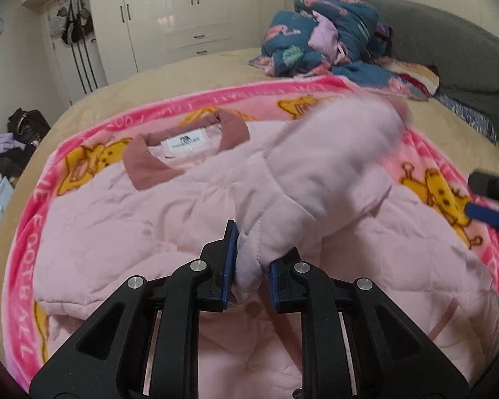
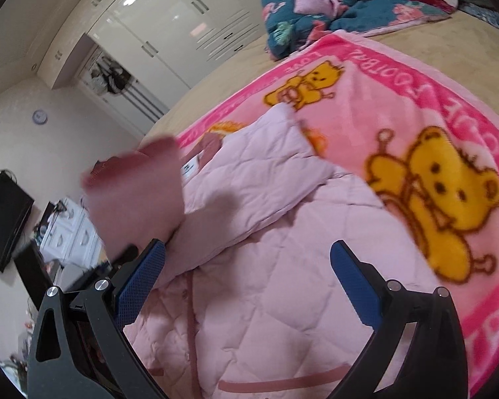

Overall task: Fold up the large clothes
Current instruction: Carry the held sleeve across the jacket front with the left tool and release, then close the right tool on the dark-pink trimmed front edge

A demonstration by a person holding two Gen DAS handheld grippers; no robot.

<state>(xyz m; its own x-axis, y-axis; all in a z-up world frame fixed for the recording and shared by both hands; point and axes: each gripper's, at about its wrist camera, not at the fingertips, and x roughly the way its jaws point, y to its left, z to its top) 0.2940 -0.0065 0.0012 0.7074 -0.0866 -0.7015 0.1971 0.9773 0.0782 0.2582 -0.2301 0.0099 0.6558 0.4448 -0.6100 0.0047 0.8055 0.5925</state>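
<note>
Pink quilted jacket [image 1: 123,219] lies flat on the cartoon blanket [image 1: 26,232], collar [image 1: 143,166] at 11 o'clock. Left gripper [image 1: 248,276] pinches the sleeve [image 1: 319,173], which runs toward 1 o'clock across the body. Right gripper [image 2: 249,286] hovers spread, empty, over the jacket's 3 o'clock side.

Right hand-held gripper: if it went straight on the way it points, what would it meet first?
Most likely the quilted pink jacket, which fills the view between the open pads of the right hand-held gripper. The bear blanket lies further right. Depth is unclear, so how soon it would touch cannot be told.
</note>
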